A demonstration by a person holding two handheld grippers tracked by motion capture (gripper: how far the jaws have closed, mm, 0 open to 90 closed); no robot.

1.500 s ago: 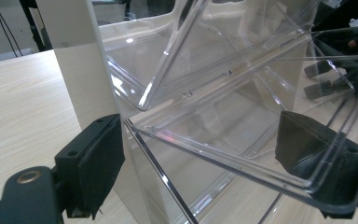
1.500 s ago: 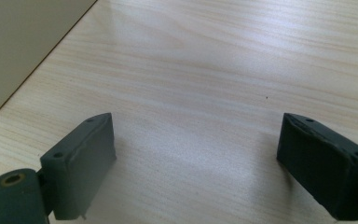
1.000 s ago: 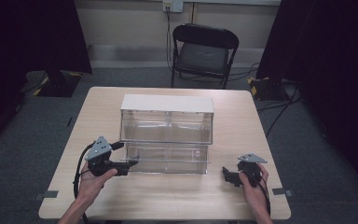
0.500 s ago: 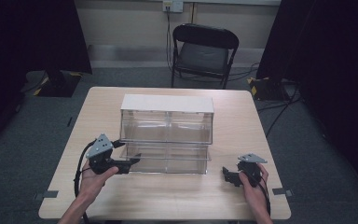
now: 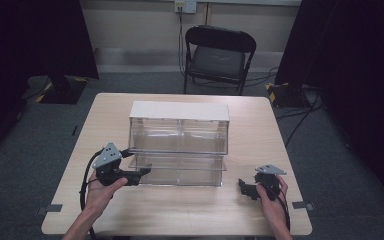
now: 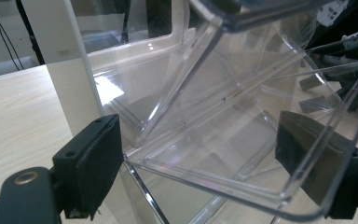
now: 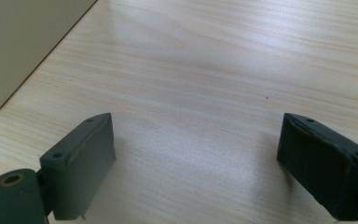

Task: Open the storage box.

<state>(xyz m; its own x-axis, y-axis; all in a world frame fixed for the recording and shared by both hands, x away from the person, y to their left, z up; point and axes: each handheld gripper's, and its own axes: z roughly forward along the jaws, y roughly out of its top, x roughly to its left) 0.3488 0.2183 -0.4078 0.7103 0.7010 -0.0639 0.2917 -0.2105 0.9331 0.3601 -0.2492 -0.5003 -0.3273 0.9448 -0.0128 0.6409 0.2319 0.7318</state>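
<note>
the left gripper point(image 5: 142, 174) sits at the near left of the table point(image 5: 260, 125), held in the left hand point(image 5: 100, 192), its jaws pointing right at the lower left front corner of the clear box point(image 5: 179, 145). in the left gripper view its jaws stand part open with a clear drawer point(image 6: 242, 154) between them; the drawer is pulled out of the box and tilted, its rim running from the left pad point(image 6: 100, 154) across to the right pad. the left pad looks just beside the drawer's corner, and the right pad shows through the clear wall; whether either presses on it i cannot tell. the jaws have just been opening a little, with the drawer between them.

the box stands at the table's middle, two tiers high, with a white top point(image 5: 180, 111) and a white side panel point(image 6: 70, 70).

the right gripper point(image 5: 244, 187) rests at the near right, well apart from the box, in the right hand point(image 5: 272, 200). in the right gripper view its jaws gape wide over bare wood, holding nothing, with the box's white side at the upper left corner.
</note>
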